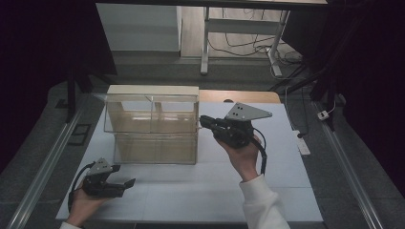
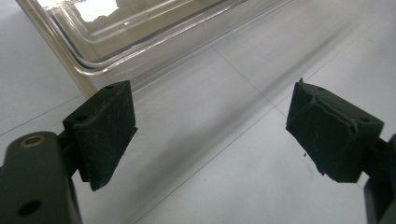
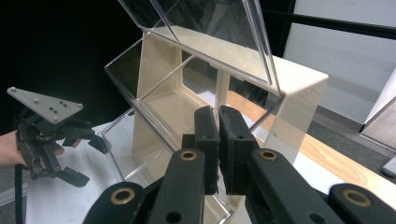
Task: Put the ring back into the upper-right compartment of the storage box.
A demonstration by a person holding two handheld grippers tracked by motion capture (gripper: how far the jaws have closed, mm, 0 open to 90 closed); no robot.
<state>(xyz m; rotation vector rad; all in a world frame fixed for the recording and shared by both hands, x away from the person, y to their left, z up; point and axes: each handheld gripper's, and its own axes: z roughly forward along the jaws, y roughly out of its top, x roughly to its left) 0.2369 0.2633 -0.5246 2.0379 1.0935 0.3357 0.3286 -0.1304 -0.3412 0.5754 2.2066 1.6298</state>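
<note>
Two-tier clear acrylic display bin with cream side panels stands centre-left in the high view, on the white table. Right gripper is held at the bin's right edge, level with the upper tier; in the right gripper view its jaws sit pressed almost together, with a thin slit between them, right at the front corner of the upper tier's clear flap. Cannot tell whether that slit pinches the flap's edge or merely sits in front of it. The flap stands tilted up and open, so the upper compartment looks accessible and appears empty. Judgement: the lid-opening step is well advanced or complete; whatever follows (loading, or lowering the flap) is not begun. Left gripper rests low at lower left of the high view, jaws spread wide, holding nothing, well apart from the bin's lower tier, which looks untouched. Hard to read: transparent walls blur tier boundaries; the bin's back and lower interior are unclear; the room around is dark.
</note>
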